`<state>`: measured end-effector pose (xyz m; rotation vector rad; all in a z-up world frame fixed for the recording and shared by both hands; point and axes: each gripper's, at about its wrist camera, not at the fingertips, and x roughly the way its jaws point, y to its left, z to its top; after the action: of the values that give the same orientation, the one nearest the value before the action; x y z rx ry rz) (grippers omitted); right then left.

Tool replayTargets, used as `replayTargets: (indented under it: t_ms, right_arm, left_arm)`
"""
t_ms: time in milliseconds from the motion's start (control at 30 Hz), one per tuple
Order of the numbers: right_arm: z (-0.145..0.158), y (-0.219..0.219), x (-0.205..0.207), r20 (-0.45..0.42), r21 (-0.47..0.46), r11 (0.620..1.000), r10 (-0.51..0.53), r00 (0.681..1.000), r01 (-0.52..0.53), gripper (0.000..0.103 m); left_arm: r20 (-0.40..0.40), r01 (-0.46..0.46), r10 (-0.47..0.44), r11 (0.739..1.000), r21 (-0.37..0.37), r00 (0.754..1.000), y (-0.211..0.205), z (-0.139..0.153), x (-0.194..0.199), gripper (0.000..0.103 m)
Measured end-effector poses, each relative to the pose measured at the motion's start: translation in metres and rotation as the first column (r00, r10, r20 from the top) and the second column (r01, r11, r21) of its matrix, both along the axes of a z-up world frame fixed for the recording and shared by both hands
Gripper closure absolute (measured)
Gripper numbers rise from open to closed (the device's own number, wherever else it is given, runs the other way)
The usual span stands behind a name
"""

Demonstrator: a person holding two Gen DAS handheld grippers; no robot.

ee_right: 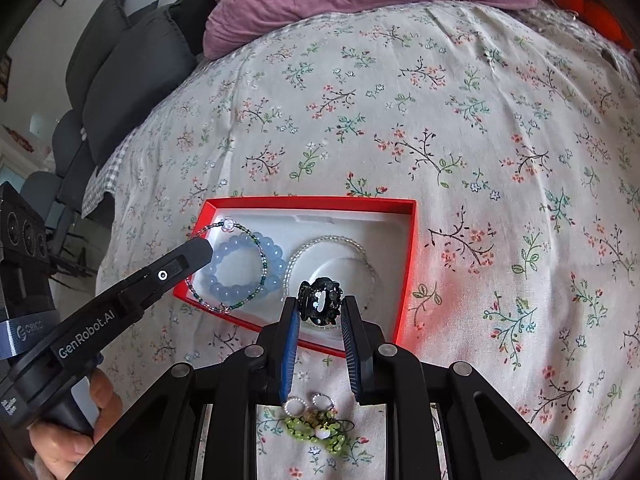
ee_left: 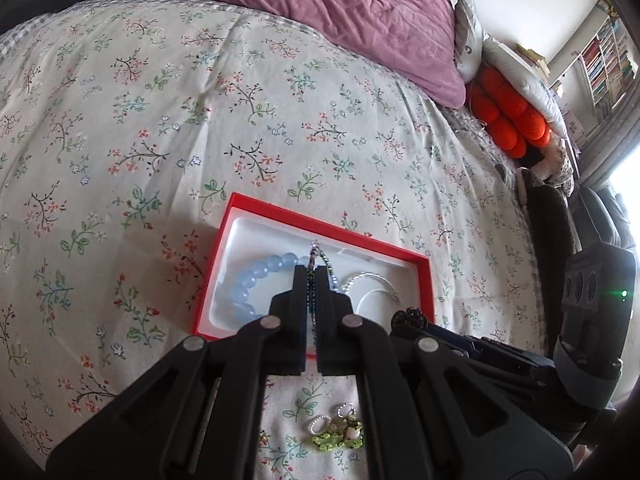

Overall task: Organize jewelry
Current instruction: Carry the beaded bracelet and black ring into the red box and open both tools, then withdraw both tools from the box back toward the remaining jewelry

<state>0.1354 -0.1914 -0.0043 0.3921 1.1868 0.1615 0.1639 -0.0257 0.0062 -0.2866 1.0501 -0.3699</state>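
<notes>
A red box (ee_left: 430, 276) (ee_right: 412, 240) with a white liner lies on the flowered bed. In it lie a pale blue bead bracelet (ee_left: 244, 292) (ee_right: 240, 258) and a thin pearl strand (ee_left: 376, 280) (ee_right: 332, 240). My left gripper (ee_left: 312, 270) (ee_right: 204, 246) is shut on a thin green and clear bead bracelet (ee_left: 316, 256) (ee_right: 224, 224), held over the box's left part above the blue one. My right gripper (ee_right: 322, 304) (ee_left: 408, 318) is shut on a black beaded piece (ee_right: 320, 300) over the box's near edge.
Small silver rings (ee_right: 296, 404) and green bead jewelry (ee_right: 316, 430) (ee_left: 340, 434) lie on the sheet before the box. A mauve pillow (ee_left: 352, 12), an orange cushion (ee_left: 508, 116) and grey pillows (ee_right: 132, 60) sit at the bed's far side.
</notes>
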Motion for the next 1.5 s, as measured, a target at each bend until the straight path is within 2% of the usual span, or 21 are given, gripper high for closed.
replayTargets:
  t_ms: [333, 433, 500, 567, 633, 767, 900, 933, 1000, 1067, 1267, 1500]
  right_arm:
    - [-0.008, -0.001, 0.005, -0.028, -0.022, 1.0, -0.011, 1.0, 0.011, 0.079]
    - [-0.007, -0.003, 0.006, -0.035, -0.002, 1.0, -0.005, 0.999, 0.005, 0.072]
    - [-0.003, -0.003, 0.004, -0.03, -0.018, 1.0, -0.007, 1.0, 0.007, 0.057]
    - [0.003, -0.003, 0.001, -0.015, -0.014, 1.0, -0.002, 1.0, 0.002, 0.053]
    - [0.011, -0.003, -0.004, -0.002, -0.022, 1.0, 0.01, 1.0, -0.01, 0.053]
    - [0.028, -0.004, -0.015, 0.037, -0.036, 0.999, 0.028, 0.999, -0.027, 0.045]
    - [0.041, -0.006, -0.029, 0.062, -0.062, 0.997, 0.042, 0.997, -0.038, 0.038]
    - [0.043, -0.006, -0.031, 0.065, -0.066, 0.997, 0.045, 0.997, -0.041, 0.037]
    - [0.047, -0.007, -0.037, 0.073, -0.079, 0.996, 0.049, 0.996, -0.043, 0.027]
    - [0.049, -0.007, -0.042, 0.079, -0.096, 0.994, 0.059, 0.995, -0.052, 0.022]
    - [0.045, -0.007, -0.058, 0.07, -0.152, 0.986, 0.082, 0.994, -0.071, 0.02]
    - [0.037, -0.008, -0.076, 0.081, -0.24, 0.969, 0.082, 0.993, -0.06, 0.019]
  left_arm:
    - [0.022, 0.013, -0.015, 0.996, 0.083, 1.0, -0.005, 0.001, -0.003, 0.099]
    - [0.018, 0.004, -0.006, 0.995, 0.095, 1.0, -0.002, 0.003, -0.003, 0.089]
    - [0.013, 0.0, -0.001, 0.995, 0.101, 1.0, 0.001, 0.005, -0.006, 0.083]
    - [0.021, 0.003, -0.005, 0.993, 0.116, 1.0, 0.004, 0.01, -0.01, 0.078]
    - [0.038, 0.008, -0.014, 0.991, 0.134, 0.999, 0.006, 0.016, -0.016, 0.068]
    - [0.069, 0.02, -0.032, 0.986, 0.166, 0.997, 0.017, 0.027, -0.031, 0.033]
    - [0.064, 0.022, -0.037, 0.975, 0.22, 0.997, 0.029, 0.028, -0.044, 0.021]
    - [0.06, 0.02, -0.035, 0.972, 0.235, 0.998, 0.033, 0.026, -0.047, 0.02]
    - [0.051, 0.018, -0.033, 0.964, 0.266, 0.998, 0.037, 0.023, -0.052, 0.018]
    - [0.036, 0.024, -0.037, 0.953, 0.302, 0.999, 0.04, 0.019, -0.058, 0.015]
    - [0.033, 0.041, -0.056, 0.94, 0.34, 0.998, 0.047, 0.015, -0.074, 0.005]
    - [0.022, 0.067, -0.078, 0.942, 0.33, 0.997, 0.054, 0.009, -0.09, 0.002]
